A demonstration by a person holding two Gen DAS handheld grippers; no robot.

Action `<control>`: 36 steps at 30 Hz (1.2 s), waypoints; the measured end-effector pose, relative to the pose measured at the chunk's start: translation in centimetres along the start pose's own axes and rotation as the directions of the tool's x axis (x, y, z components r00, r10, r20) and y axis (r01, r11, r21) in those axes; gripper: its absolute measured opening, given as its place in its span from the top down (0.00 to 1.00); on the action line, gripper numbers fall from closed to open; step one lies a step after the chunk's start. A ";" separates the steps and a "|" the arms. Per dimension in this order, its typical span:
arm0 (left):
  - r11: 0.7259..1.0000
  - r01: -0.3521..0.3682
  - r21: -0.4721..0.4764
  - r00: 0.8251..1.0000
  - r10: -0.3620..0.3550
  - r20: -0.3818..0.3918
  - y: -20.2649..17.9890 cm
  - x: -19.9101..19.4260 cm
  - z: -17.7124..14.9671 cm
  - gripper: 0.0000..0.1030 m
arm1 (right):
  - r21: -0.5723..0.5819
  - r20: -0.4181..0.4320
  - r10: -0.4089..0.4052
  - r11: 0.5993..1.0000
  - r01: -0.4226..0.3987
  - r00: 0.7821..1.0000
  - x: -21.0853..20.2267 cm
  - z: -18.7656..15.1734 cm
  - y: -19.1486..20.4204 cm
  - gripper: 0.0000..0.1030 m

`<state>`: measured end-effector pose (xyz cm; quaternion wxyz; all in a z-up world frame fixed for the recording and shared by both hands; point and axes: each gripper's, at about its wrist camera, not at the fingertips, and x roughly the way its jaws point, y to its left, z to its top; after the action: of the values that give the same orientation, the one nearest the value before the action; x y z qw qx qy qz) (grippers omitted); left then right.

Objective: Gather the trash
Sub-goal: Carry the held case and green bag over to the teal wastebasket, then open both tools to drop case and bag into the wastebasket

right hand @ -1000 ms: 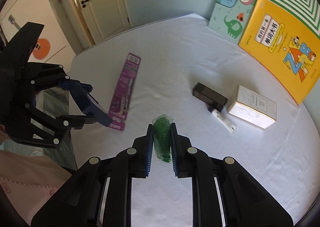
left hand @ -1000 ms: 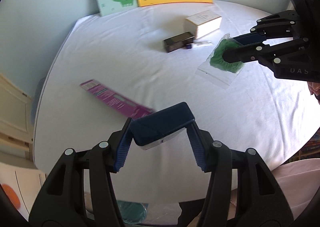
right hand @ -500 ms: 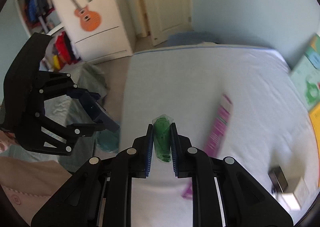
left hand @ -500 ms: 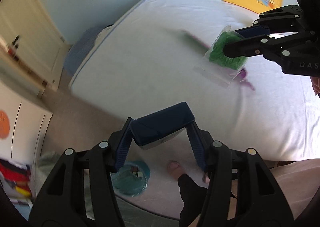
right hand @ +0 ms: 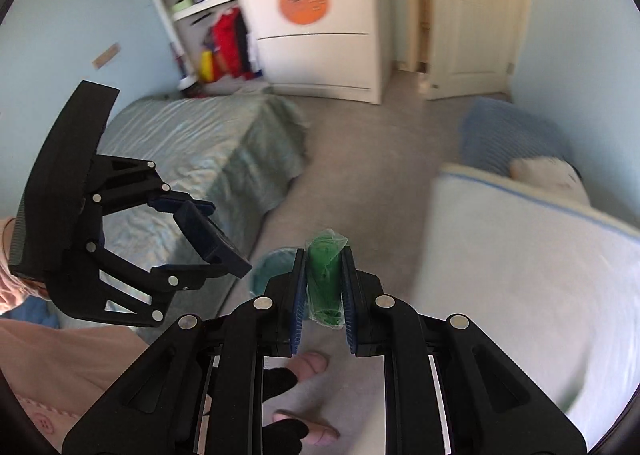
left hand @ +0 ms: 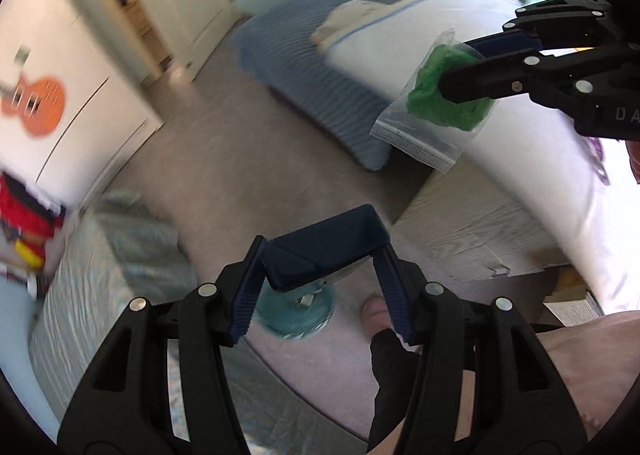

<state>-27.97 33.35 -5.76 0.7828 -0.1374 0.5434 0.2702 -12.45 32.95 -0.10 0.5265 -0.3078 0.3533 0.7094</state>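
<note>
Dark blue plastic fills the middle of the left wrist view: a flat navy box point(left hand: 326, 245) is wedged crosswise between the pads of the left hand-held gripper point(left hand: 320, 291), whose jaws stand about half apart and clamp on its two ends. The box hangs over the grey carpeted floor point(left hand: 224, 175), well clear of the white bed point(left hand: 532, 159) at the right. Directly under it, on the floor by the person's foot point(left hand: 374, 309), sits a teal waste bin point(left hand: 296, 313) with some scraps already inside; the box seems to be held above the bin so that it can be dropped straight in. At upper right the right hand-held gripper point(left hand: 444, 89) pinches a clear zip bag of green material point(left hand: 440, 103), the sealed strip dangling free below the jaws.

In the right wrist view the right hand-held gripper point(right hand: 324, 287) is closed as tightly as the bag allows, and the green zip bag point(right hand: 325, 275) stands upright between its blue pads. Only the rim of the teal bin point(right hand: 272, 267) shows beyond the left finger, so this bag looks short of the bin mouth. The left hand-held gripper point(right hand: 208, 239) with its navy box point(right hand: 212, 243) hangs to the left, nearer the green-covered bed point(right hand: 192, 151). Both pieces of trash are carried together, probably to save a second trip.
</note>
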 end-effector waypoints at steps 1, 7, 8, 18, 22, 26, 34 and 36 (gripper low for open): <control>1.000 -0.006 -0.020 1.000 0.005 -0.005 0.8 0.1 -0.4 0.50 | -0.019 -0.008 0.019 1.000 -0.019 1.000 0.9 0.9 0.6 0.83; 0.989 -0.043 -0.144 0.998 0.037 -0.047 4.9 0.8 -2.1 0.50 | -0.105 -0.062 0.111 0.988 -0.117 0.992 4.9 4.3 3.6 0.83; 0.986 -0.049 -0.161 0.998 0.041 -0.054 5.6 0.9 -2.5 0.50 | -0.115 -0.073 0.120 0.985 -0.128 0.990 5.3 4.5 4.0 0.83; 0.958 -0.084 -0.274 0.993 0.059 -0.101 10.3 1.5 -5.5 0.50 | -0.207 -0.159 0.201 0.950 -0.232 0.967 9.9 7.1 8.2 0.83; 0.951 -0.087 -0.296 0.992 0.057 -0.109 11.4 1.8 -6.0 0.50 | -0.225 -0.188 0.223 0.938 -0.263 0.956 11.1 7.6 9.3 0.83; 0.949 -0.114 -0.295 0.989 0.080 -0.124 11.9 2.2 -6.0 0.37 | -0.227 -0.202 0.229 0.935 -0.273 0.952 11.7 8.0 9.6 0.52; 0.943 -0.121 -0.311 0.989 0.087 -0.121 12.8 2.4 -5.9 0.25 | -0.205 -0.197 0.210 0.946 -0.250 0.957 11.9 8.6 8.6 0.39; 0.945 -0.127 -0.302 0.988 0.094 -0.121 12.7 2.4 -5.9 0.25 | -0.195 -0.198 0.209 0.949 -0.247 0.958 11.9 8.6 8.4 0.39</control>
<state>-39.19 41.41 -9.12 0.7057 -0.2413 0.5419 0.3876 -24.12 44.70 -3.42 0.3709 -0.3815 0.3518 0.7701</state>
